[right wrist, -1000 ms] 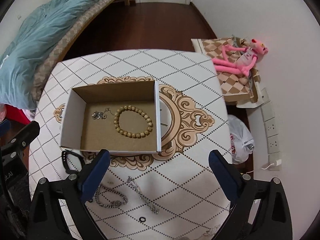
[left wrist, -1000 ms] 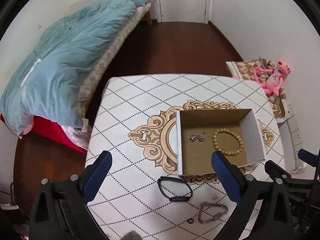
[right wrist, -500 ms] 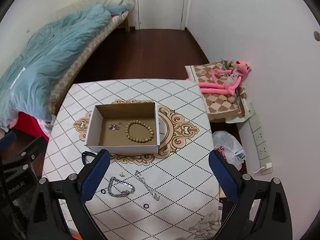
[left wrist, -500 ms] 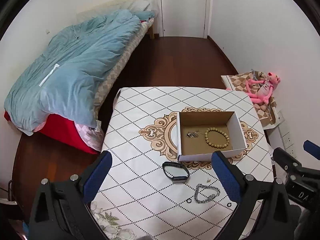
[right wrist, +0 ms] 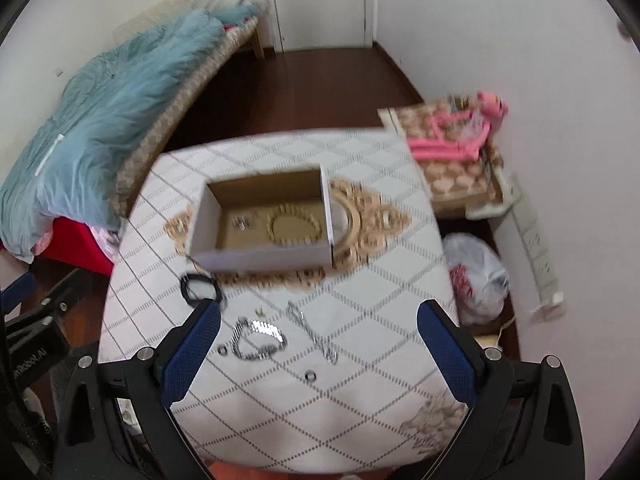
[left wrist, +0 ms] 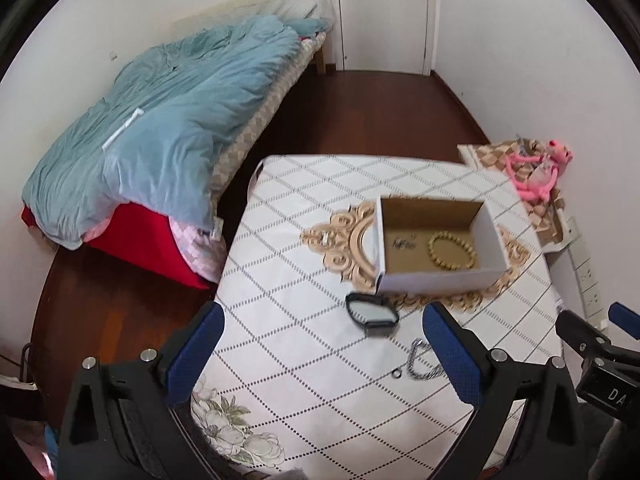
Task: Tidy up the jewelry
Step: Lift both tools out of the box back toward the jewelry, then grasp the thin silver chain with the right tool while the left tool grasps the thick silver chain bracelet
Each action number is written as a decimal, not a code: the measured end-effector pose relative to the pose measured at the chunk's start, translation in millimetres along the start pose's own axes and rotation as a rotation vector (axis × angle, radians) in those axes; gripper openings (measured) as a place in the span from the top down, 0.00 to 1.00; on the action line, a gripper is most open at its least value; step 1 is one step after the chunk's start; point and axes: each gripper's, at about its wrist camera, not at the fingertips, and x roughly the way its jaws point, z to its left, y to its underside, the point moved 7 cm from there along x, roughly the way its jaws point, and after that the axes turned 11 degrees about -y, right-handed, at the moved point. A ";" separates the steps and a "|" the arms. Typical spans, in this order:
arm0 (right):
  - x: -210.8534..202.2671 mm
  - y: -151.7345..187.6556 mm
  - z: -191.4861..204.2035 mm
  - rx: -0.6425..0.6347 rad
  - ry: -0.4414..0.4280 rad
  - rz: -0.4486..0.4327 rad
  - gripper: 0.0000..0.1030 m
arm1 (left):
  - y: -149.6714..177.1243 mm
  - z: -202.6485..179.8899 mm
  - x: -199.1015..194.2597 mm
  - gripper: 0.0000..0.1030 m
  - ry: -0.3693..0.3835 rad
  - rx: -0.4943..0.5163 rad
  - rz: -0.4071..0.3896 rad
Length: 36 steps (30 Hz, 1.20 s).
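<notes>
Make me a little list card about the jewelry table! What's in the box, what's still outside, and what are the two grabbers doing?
in the box: bead bracelet; small silver piece
still on the table: black band; silver chain bracelet; thin silver chain; two small dark rings
left gripper: open, holding nothing
right gripper: open, holding nothing
beside the table: pink plush toy

1 box [left wrist: 438,280], 1 bead bracelet [left wrist: 453,249], 2 chains [right wrist: 260,338], 2 rings [right wrist: 309,376].
</notes>
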 end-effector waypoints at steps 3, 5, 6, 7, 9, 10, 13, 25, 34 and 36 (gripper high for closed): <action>28.6 26.8 -18.0 0.055 -0.021 0.068 0.03 | 21.5 -5.8 17.0 0.02 -0.017 0.021 0.035; 47.5 44.6 -29.5 0.087 -0.034 0.102 0.03 | 37.0 -10.5 30.4 0.02 -0.026 0.036 0.061; 58.0 53.9 -34.6 0.099 -0.042 0.115 0.05 | 44.4 -12.6 37.6 0.02 -0.030 0.045 0.074; 67.9 62.4 -39.4 0.113 -0.044 0.129 0.12 | 51.0 -14.4 45.0 0.02 -0.035 0.052 0.090; 90.4 78.3 -48.9 0.143 -0.057 0.162 0.30 | 65.5 -18.2 60.1 0.02 -0.039 0.065 0.123; 97.6 82.9 -51.7 0.148 -0.058 0.165 0.34 | 70.2 -19.7 65.3 0.02 -0.041 0.069 0.134; 121.1 92.8 -56.3 0.141 -0.057 0.164 0.35 | 85.1 -25.0 83.5 0.02 -0.048 0.086 0.168; 132.7 95.4 -50.5 0.031 0.027 0.063 0.94 | 103.1 -42.9 114.1 0.02 0.012 0.103 0.237; 101.9 89.4 -80.7 0.145 0.002 0.017 0.94 | 94.2 -81.8 121.2 0.02 0.154 0.137 0.249; 100.6 90.7 -81.9 0.150 0.004 0.016 0.94 | 89.4 -97.4 123.6 0.02 0.174 0.178 0.239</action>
